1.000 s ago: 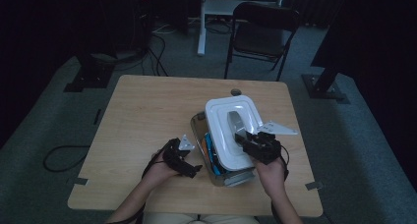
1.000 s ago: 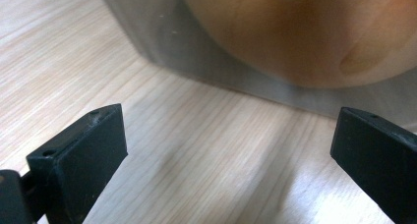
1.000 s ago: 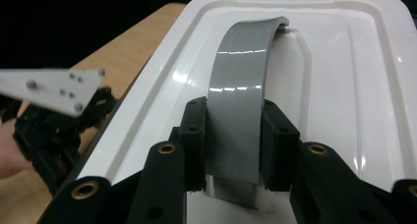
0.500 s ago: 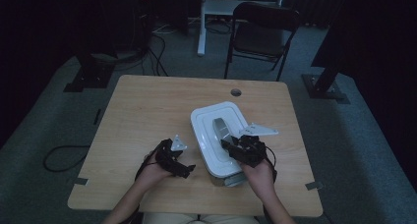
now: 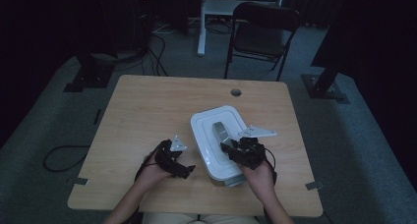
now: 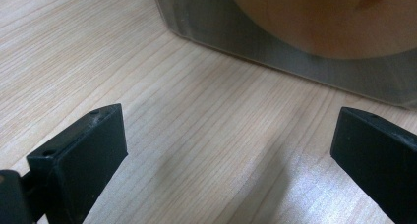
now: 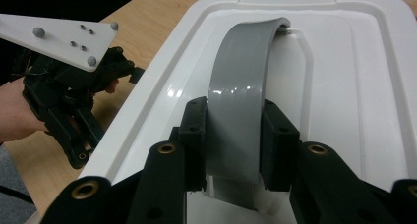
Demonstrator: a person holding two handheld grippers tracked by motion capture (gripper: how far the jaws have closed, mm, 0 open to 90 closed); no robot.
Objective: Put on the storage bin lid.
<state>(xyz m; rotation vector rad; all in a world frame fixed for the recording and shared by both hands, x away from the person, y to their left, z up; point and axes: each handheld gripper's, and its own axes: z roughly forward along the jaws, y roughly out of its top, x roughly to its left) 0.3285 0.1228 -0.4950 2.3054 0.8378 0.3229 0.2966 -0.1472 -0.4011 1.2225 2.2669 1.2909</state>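
Note:
A clear storage box point(image 6: 295, 42) with a white lid point(image 5: 209, 135) stands at the table's front right. A grey arched handle point(image 7: 241, 86) rises from the lid point(image 7: 339, 86). My right gripper point(image 7: 232, 135) is shut on this handle point(image 5: 220, 131), one pad on each side, and shows in the high view point(image 5: 230, 148) over the lid's near half. The lid lies flat on the box. My left gripper point(image 5: 186, 166) rests low on the table just left of the box. Its jaws stand wide open point(image 6: 226, 155) with bare wood between them, facing the box's side wall.
The wooden table point(image 5: 147, 111) has a cable hole point(image 5: 236, 92) near its far edge. A folding chair point(image 5: 265, 22) and a white desk leg point(image 5: 201, 32) stand beyond it. Dark stands sit on the floor at both sides.
The right gripper has brought the lid down and a little toward the left, from a raised tilt that showed the box's contents to flat on the box. The left gripper has hardly moved.

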